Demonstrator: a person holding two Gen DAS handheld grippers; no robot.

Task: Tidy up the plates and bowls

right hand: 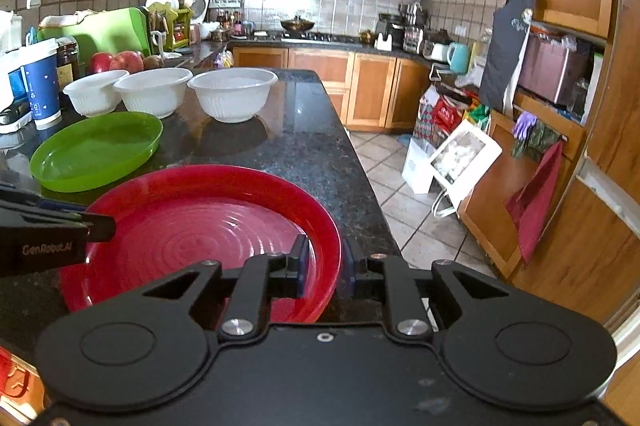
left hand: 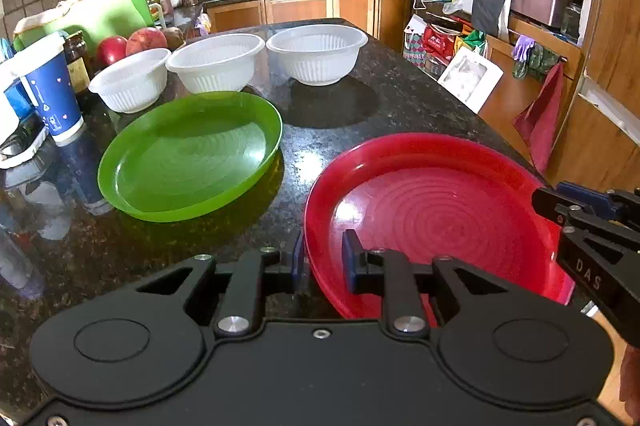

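Nearest, the left gripper point(left hand: 323, 262) straddles the near-left rim of the red plate point(left hand: 432, 218), one blue pad outside, one inside; the jaws stand a little apart around the rim, and whether the pads press it cannot be told. The right gripper point(right hand: 325, 268) brackets the plate's right rim the same way, pads either side with a narrow gap. The red plate lies on the dark counter point(left hand: 360, 106) at its near edge. Just beyond, to the left, sits the green plate point(left hand: 192, 156). Behind it three white bowls point(left hand: 216, 64) stand in a row, with a blue cup point(left hand: 52, 94) and apples point(left hand: 132, 44) at the left.
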